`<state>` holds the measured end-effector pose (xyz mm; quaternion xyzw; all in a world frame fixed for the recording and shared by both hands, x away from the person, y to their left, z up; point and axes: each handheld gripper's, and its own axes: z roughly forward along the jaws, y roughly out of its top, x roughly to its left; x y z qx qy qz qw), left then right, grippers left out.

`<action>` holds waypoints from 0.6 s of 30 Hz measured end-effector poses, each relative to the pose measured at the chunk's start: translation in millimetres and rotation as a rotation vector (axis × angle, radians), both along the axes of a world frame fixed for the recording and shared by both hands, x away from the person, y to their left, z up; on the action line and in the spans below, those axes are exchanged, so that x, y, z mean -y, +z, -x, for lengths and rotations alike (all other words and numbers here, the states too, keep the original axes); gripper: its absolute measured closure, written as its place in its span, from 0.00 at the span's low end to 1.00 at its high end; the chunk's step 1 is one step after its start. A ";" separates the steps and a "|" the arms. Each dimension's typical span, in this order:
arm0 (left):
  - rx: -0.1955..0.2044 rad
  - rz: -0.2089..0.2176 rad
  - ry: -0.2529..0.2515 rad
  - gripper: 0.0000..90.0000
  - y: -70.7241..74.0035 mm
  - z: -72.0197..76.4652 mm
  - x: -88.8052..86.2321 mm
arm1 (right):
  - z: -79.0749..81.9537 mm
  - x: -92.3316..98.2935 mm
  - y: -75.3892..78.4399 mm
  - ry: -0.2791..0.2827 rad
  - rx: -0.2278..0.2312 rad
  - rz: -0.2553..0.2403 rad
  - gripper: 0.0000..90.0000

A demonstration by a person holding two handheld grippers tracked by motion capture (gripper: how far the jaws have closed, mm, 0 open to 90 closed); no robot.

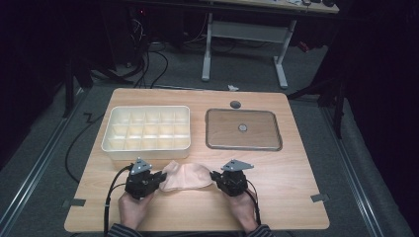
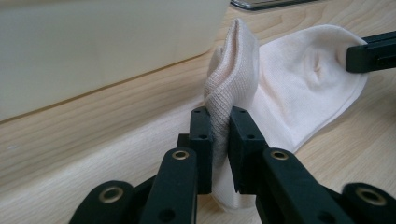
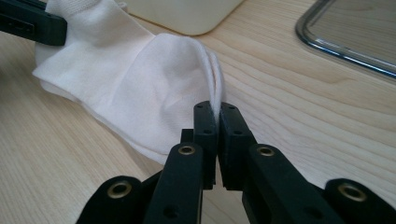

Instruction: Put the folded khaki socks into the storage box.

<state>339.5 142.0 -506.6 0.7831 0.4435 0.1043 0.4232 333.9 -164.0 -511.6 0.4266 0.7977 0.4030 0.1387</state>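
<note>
The sock [image 1: 186,176] lies crosswise, each end clamped by left tool [image 1: 159,177] and right tool [image 1: 215,176].

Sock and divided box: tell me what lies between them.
Only bare table, seen in the high view: a narrow strip of wood separates the sock from the divided box.

– What sits on the wooden table [image 1: 291,168] at centre frame?

– A cream compartment tray [image 1: 146,129] at left centre, its cells arranged in a grid. Right of it, well apart, lies a flat metal tray [image 1: 243,130] with a small round thing [image 1: 243,128] in its middle.

– And beyond?

– A white-legged desk [image 1: 245,30] at upper centre, cables [image 1: 148,64] at upper left.
</note>
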 end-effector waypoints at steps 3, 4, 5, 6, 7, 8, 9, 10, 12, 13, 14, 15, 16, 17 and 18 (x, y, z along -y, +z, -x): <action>-0.008 0.020 -0.004 0.90 -1.0 -3.1 6.3 | 0.6 6.8 -0.2 -0.014 0.001 0.006 0.97; -0.008 0.020 -0.004 0.90 -1.0 -3.1 6.3 | 0.6 6.8 -0.2 -0.014 0.001 0.006 0.97; -0.008 0.021 -0.001 0.90 -2.1 -4.5 9.7 | 0.8 9.4 -0.4 -0.020 -0.003 0.006 0.97; -0.008 0.019 0.000 0.90 -4.2 -6.4 15.1 | 0.4 15.5 -0.3 -0.033 -0.005 0.006 0.97; -0.008 0.015 -0.002 0.90 -5.0 -7.0 17.6 | 0.2 18.0 -0.5 -0.038 0.000 0.006 0.97; -0.008 0.015 -0.002 0.90 -5.0 -7.0 17.6 | 0.2 18.0 -0.5 -0.038 0.000 0.006 0.97; -0.011 0.015 -0.007 0.90 -6.8 -8.0 21.8 | 0.7 22.5 -0.8 -0.050 0.000 0.013 0.97; -0.011 0.014 -0.008 0.90 -7.3 -8.3 23.4 | 0.6 25.0 -1.7 -0.054 0.002 0.016 0.97; -0.013 0.010 -0.014 0.90 -9.0 -9.5 28.4 | 0.2 29.4 -2.8 -0.062 -0.004 0.019 0.97; -0.013 0.010 -0.014 0.89 -9.0 -9.5 28.4 | 0.2 29.4 -2.8 -0.062 -0.004 0.019 0.97; -0.016 0.008 -0.017 0.89 -10.2 -10.3 31.1 | 0.3 31.6 -3.1 -0.065 -0.005 0.024 0.97; -0.019 0.006 -0.020 0.89 -11.6 -11.1 33.8 | 0.4 35.7 -3.9 -0.075 -0.010 0.025 0.97; -0.019 0.006 -0.023 0.89 -12.2 -11.5 35.5 | 0.4 37.2 -4.1 -0.078 -0.014 0.025 0.97; -0.019 0.005 -0.025 0.89 -13.0 -12.1 37.2 | 0.2 39.1 -4.7 -0.083 -0.013 0.028 0.97; -0.020 0.001 -0.025 0.89 -14.0 -12.6 39.1 | 0.1 40.9 -5.5 -0.087 -0.017 0.029 0.96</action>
